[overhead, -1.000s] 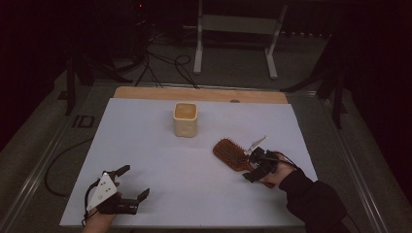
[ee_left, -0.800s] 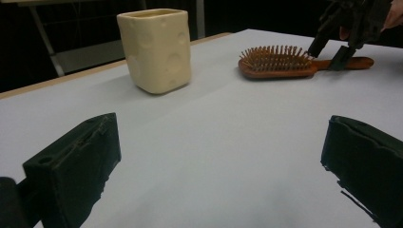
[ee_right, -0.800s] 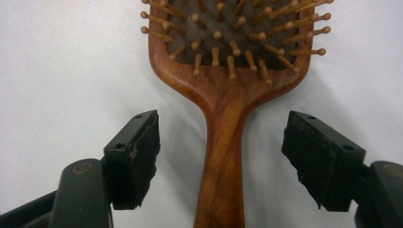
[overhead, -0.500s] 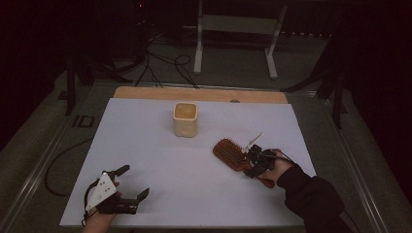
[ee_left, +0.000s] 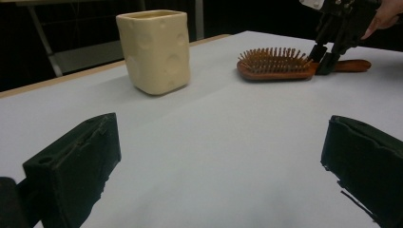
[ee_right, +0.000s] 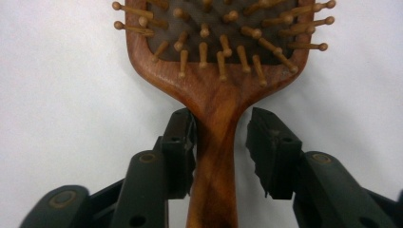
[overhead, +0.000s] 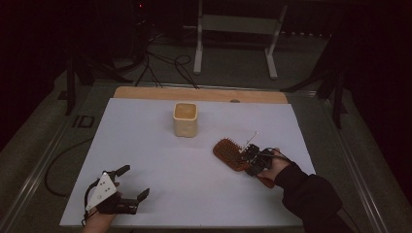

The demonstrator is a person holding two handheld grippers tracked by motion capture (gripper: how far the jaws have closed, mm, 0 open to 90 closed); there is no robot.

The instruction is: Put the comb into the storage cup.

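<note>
A wooden hairbrush (overhead: pixel 229 151) lies bristles up on the white table sheet (overhead: pixel 194 194), right of centre. My right gripper (overhead: pixel 248 161) straddles its handle (ee_right: pixel 214 142) just behind the head. The jaws have just been closing. One pad (ee_right: pixel 183 142) touches the handle; the other pad (ee_right: pixel 268 152) stands a small gap away. The brush (ee_left: pixel 275 66) and right gripper (ee_left: pixel 322 64) also appear in the left gripper view. A cream square cup (overhead: pixel 186 119) stands upright at the back centre. My left gripper (overhead: pixel 135 181) rests open near the front left edge with nothing between its jaws.
A wooden board edge (overhead: pixel 145 92) runs along the table's back. Behind it stand a metal frame (overhead: pixel 233 24) and floor cables (overhead: pixel 165 63). The cup (ee_left: pixel 154 50) is far ahead of the left gripper (ee_left: pixel 221 156), with bare sheet between.
The right gripper's jaws have narrowed around the hairbrush handle, and the hand shifted slightly toward the brush head. The left gripper, the cup and the brush have not moved.
</note>
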